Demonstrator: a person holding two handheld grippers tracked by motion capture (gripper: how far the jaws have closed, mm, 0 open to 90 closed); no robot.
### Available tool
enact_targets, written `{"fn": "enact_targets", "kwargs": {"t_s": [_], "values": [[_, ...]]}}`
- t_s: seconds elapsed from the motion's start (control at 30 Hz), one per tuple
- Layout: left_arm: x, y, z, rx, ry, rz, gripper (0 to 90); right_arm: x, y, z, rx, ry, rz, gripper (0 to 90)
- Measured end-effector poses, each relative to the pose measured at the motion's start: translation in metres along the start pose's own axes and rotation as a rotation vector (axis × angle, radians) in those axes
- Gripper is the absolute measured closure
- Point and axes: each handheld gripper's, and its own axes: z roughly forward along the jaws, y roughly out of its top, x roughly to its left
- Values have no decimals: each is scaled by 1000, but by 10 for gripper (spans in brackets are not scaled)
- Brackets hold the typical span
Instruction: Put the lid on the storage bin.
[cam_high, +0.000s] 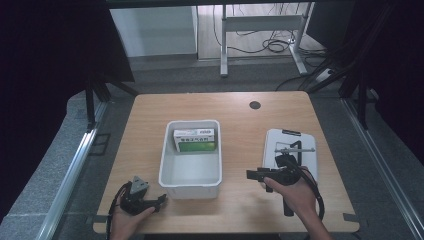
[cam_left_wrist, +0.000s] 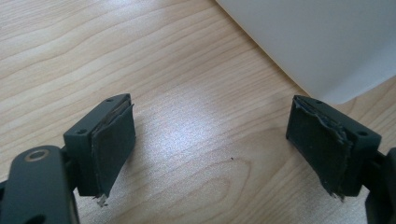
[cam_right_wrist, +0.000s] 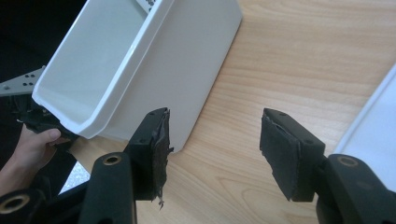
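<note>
High view: I see a wooden desk (cam_high: 150, 125) carrying a white bin (cam_high: 190, 175) at its centre, with a green-and-white box (cam_high: 195, 140) lying inside against the far wall. To the right of the bin lies a flat white tray (cam_high: 310, 145) bearing a small dark metal object I cannot identify.

My left gripper (cam_left_wrist: 210, 144) rests low at the near left corner of the bin, its jaws spread wide over bare wood, nothing between them; a corner of the bin shows just beyond.

My right gripper (cam_right_wrist: 215, 149) hovers between bin and tray, its jaws likewise spread and empty. In the right gripper view, the other hand (cam_right_wrist: 28, 149) appears past the bin's near end.
</note>
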Motion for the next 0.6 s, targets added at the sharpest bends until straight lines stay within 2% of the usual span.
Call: {"fn": "enact_targets", "kwargs": {"t_s": [0.27,0.6], "values": [[0,-1,0,-11,-1,3,155,2,13,-9,-5,-19,-6,428],[0,-1,0,-10,0,3,153,-5,41,-25,-58,-43,31,427]]}}
